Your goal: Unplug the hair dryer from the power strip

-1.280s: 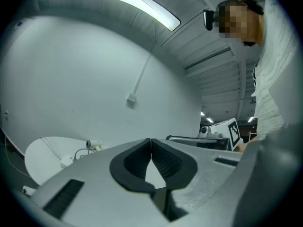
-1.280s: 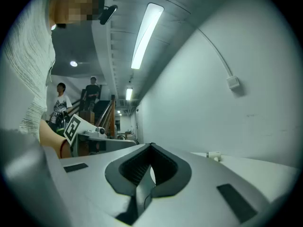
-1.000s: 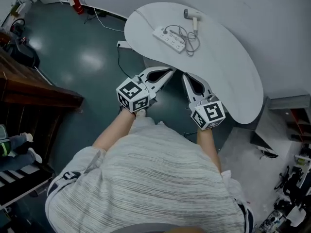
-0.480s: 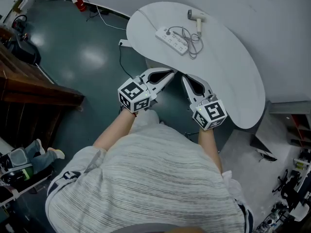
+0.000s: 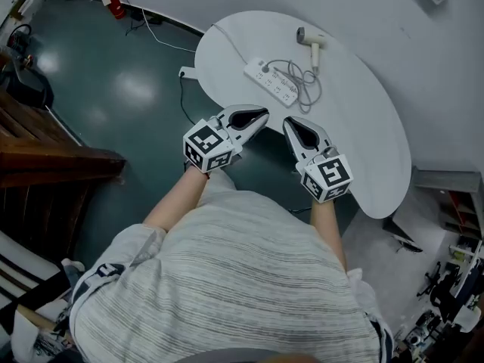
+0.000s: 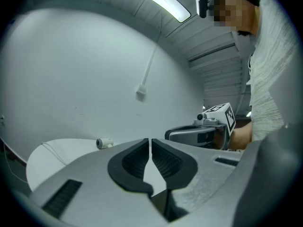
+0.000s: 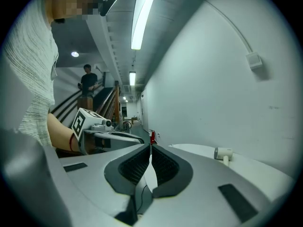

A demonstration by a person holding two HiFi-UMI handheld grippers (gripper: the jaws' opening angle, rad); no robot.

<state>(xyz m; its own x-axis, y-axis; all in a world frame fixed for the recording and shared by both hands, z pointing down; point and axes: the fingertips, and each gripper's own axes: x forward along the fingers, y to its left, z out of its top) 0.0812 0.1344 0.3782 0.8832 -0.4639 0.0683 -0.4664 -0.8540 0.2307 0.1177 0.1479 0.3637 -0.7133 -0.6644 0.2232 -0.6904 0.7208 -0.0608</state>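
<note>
A white hair dryer (image 5: pixel 313 39) lies at the far side of the white curved table (image 5: pixel 363 134). Its grey cord loops over to a white power strip (image 5: pixel 274 80) to the left of it, where the plug sits in a socket. My left gripper (image 5: pixel 261 113) and right gripper (image 5: pixel 290 122) are both shut and empty. They hover side by side at the table's near edge, short of the strip. The hair dryer (image 6: pixel 103 143) shows small in the left gripper view, and the same hair dryer (image 7: pixel 223 153) appears in the right gripper view.
The power strip's own white cable runs off the table's left edge to the dark green floor (image 5: pixel 128 89). A red extinguisher (image 5: pixel 116 1) stands by the far wall. A dark wooden stair (image 5: pixel 45 150) is at the left. Another person (image 7: pixel 88 83) stands far off in the corridor.
Both grippers, still shut, have moved forward toward the table and now reach its near edge. The table and the power strip appear closer in the head view.
</note>
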